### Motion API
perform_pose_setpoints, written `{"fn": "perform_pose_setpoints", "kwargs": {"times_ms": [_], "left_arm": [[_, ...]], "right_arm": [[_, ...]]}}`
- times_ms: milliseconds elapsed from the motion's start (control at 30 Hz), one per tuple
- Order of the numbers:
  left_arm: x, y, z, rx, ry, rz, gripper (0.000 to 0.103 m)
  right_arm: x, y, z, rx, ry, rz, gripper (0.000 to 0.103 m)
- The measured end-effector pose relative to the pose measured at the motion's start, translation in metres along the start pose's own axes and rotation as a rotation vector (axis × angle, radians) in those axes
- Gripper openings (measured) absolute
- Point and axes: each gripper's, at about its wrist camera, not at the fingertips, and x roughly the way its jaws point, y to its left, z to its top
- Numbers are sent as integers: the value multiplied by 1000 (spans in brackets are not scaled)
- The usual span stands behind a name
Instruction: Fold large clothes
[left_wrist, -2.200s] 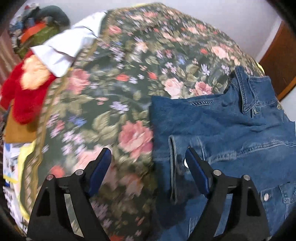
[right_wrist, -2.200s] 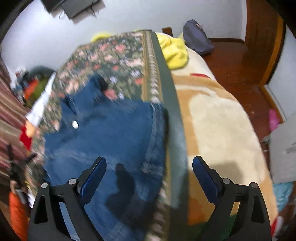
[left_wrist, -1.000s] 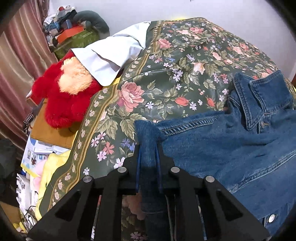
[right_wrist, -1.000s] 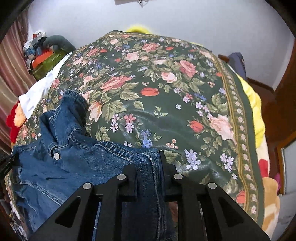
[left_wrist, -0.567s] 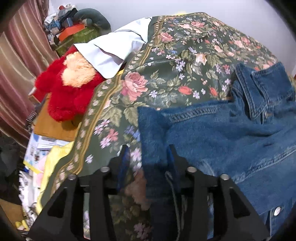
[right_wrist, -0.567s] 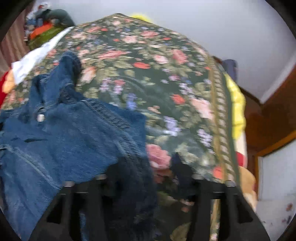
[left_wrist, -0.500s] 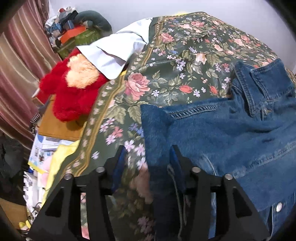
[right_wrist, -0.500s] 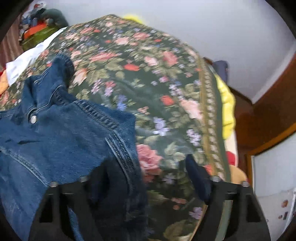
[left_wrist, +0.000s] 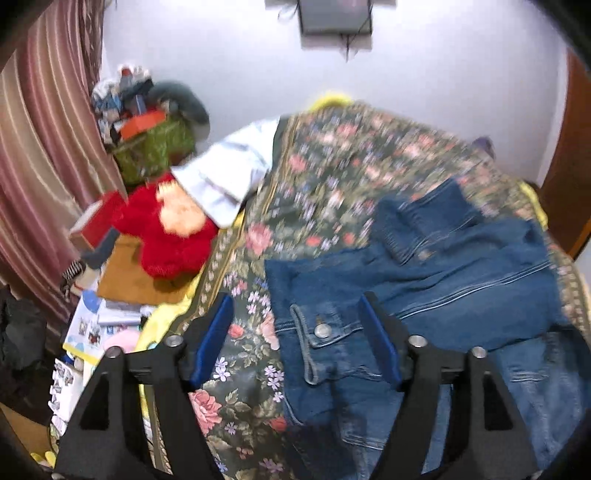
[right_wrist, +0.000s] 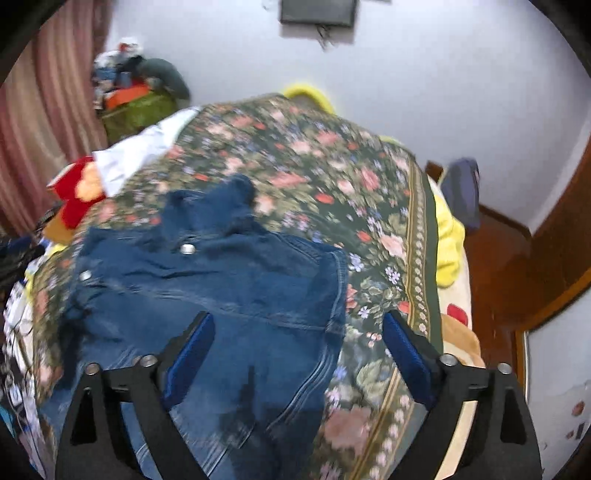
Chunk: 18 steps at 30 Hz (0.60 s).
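- Left wrist view, nearest first: the left gripper (left_wrist: 295, 336) hangs with its fingers spread wide and nothing between them, above the buttoned cuff (left_wrist: 320, 329) of the denim jacket (left_wrist: 443, 291).
- Right wrist view: the right gripper (right_wrist: 295, 350) is likewise wide open and empty, over the jacket's (right_wrist: 207, 288) side edge at about 1 o'clock from its fingers.
- Farther out, the jacket lies spread on the floral bedspread (right_wrist: 314, 162), collar (left_wrist: 424, 221) toward 12 o'clock.
- Beyond it, at about 10 o'clock in the left view, sit a red plush toy (left_wrist: 170, 236) and a white cloth (left_wrist: 225, 173).
- Risk, as I judge it: stiff denim may spring back, so any fold could loosen once let go; a grip taking only one layer would drag the panel askew.
- The bedspread could bunch if a finger catches it along with the denim.
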Motion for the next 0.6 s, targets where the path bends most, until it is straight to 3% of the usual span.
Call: {"fn": "perform_pose_setpoints", "kwargs": {"times_ms": [133,167,267,467,600], "left_arm": [[-47,-10,-4,11,-75,-52,86],[-55,-12,-7,16,-80,-66,92],[-79,-18,-22,19,-102,-99,95],[-92,-17,-54,20,-55,-146,95],[-85,-9,-81,21,-5,-103,95]], "right_arm": [[-48,20,-18,-35,-72,12,101],[-58,24,-24,-31,-76,20,103],[-79,37,-42,-21,-63,56,103],[-96,47,-78,8,-48,83,103],[-89,43,-105,11,22,65,103]]}}
